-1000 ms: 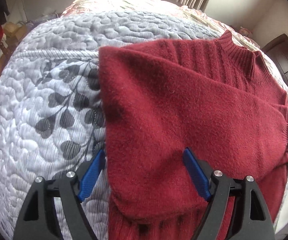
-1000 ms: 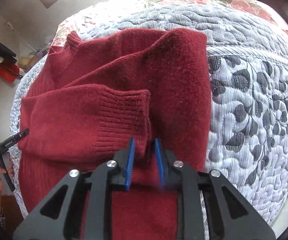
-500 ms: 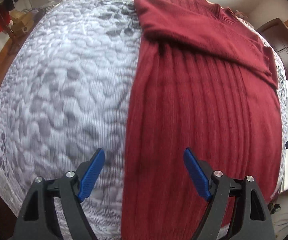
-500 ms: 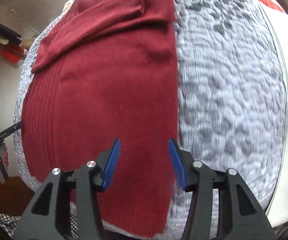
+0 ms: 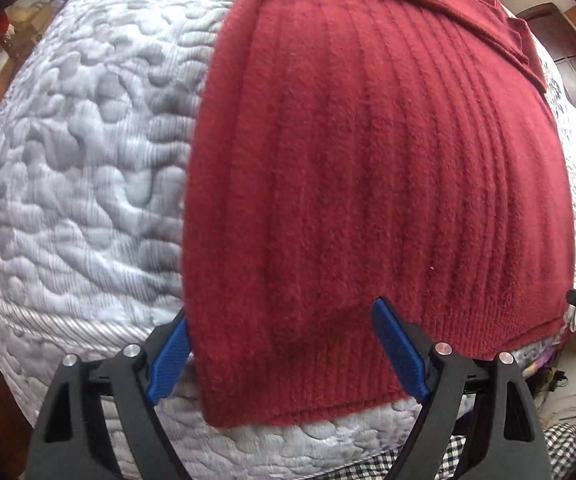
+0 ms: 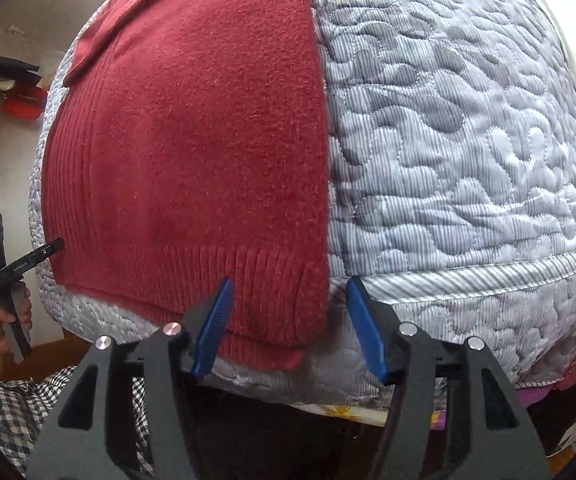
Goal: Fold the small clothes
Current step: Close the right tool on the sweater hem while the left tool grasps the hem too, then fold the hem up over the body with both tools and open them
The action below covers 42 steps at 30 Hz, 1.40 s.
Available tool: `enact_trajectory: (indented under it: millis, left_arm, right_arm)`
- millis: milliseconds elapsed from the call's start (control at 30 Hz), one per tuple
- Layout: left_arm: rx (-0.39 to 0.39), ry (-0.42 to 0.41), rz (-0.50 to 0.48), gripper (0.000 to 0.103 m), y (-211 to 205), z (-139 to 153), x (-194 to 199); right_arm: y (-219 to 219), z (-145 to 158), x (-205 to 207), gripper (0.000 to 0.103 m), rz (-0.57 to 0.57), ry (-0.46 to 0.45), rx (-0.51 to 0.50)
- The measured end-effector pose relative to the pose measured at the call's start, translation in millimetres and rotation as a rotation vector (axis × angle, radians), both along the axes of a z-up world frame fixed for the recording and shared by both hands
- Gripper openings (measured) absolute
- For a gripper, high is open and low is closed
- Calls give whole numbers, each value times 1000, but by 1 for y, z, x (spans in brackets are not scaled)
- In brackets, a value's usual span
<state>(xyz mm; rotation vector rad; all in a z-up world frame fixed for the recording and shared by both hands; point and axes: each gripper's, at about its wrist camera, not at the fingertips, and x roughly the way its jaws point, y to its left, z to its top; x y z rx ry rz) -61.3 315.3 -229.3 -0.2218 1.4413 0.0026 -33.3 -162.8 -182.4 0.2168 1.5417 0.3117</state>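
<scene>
The left gripper [image 5: 284, 350] is at 6 o'clock in its view, jaws wide open and holding nothing, set around the left hem corner of the sweater [image 5: 368, 160]. The right gripper [image 6: 290, 326] is also at 6 o'clock in its own view, jaws open and empty, around the right hem corner. I judge they stand there to pinch both corners and fold the hem up. The sweater lies flat on the quilt [image 6: 468, 140] of a bed, its hem at the near edge. Toward 12 o'clock the sleeves [image 5: 468, 12] are already folded across the chest, so the body makes one narrow strip.
</scene>
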Motion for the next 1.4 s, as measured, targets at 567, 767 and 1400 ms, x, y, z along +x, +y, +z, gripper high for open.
enact_trajectory:
  millis: [567, 767, 1400]
  left_arm:
    - [-76, -17, 59, 14, 4, 6, -36]
    - [-191, -120, 76, 14, 19, 49, -25]
    - [-185, -244, 213, 10, 70, 75, 124]
  right_arm:
    - [9, 1, 2, 6, 35, 31, 147]
    - [0, 39, 15, 6, 13, -38, 298]
    - [-2, 38, 195, 6, -113, -47, 313]
